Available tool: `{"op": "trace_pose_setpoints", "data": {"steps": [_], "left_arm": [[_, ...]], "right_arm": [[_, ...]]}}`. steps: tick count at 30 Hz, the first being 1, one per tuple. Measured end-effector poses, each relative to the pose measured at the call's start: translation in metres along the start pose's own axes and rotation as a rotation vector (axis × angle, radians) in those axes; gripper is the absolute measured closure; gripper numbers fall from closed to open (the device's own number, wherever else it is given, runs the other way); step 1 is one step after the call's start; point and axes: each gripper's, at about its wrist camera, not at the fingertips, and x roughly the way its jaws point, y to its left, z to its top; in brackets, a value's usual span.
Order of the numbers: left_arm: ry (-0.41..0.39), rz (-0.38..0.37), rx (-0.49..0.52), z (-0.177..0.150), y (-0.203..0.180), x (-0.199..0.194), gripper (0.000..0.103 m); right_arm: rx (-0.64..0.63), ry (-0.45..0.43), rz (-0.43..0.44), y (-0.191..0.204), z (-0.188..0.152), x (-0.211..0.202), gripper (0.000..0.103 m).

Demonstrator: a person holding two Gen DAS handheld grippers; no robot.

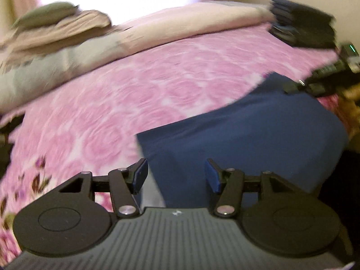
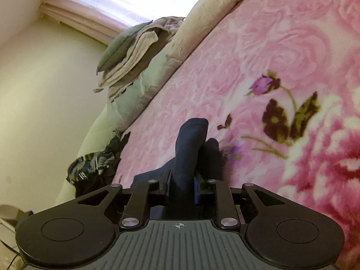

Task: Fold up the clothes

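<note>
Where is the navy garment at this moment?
In the left wrist view the navy garment lies on the pink floral blanket at lower right, ahead of the open left gripper; the right gripper pinches a fold of it.

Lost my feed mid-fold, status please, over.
Right gripper shut on navy cloth. Left gripper open, empty, over navy garment on pink blanket. Nothing in the way.

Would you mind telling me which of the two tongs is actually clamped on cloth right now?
The right tongs: they pinch the dark blue garment. The left tongs stand open, nothing between them.
</note>
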Motion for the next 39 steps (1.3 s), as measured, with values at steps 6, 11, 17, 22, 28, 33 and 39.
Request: {"op": "trace_pose_setpoints", "data": {"steps": [6, 11, 17, 22, 28, 33, 39], "left_arm": [[0.058, -0.064, -0.134, 0.014, 0.046, 0.040, 0.048], [0.132, -0.155, -0.209, 0.026, 0.078, 0.091, 0.049], [0.175, -0.241, -0.254, 0.024, 0.089, 0.115, 0.082], [0.038, -0.229, -0.256, 0.019, 0.085, 0.074, 0.103], [-0.073, -0.220, -0.370, -0.001, 0.096, 0.005, 0.103], [0.042, -0.192, -0.407, -0.013, 0.101, 0.056, 0.102], [0.012, -0.166, -0.377, -0.010, 0.100, 0.055, 0.102]], "right_arm": [[-0.046, 0.021, -0.012, 0.006, 0.005, 0.007, 0.081], [-0.079, 0.027, -0.022, 0.006, 0.004, 0.009, 0.081], [-0.059, 0.007, -0.023, 0.000, 0.003, 0.014, 0.081], [-0.059, 0.006, -0.050, 0.004, 0.003, 0.016, 0.083], [-0.071, 0.021, 0.002, 0.023, 0.012, 0.008, 0.094], [-0.047, 0.102, -0.105, 0.008, 0.013, 0.040, 0.094], [-0.035, 0.113, -0.026, 0.006, 0.018, 0.037, 0.094]]}}
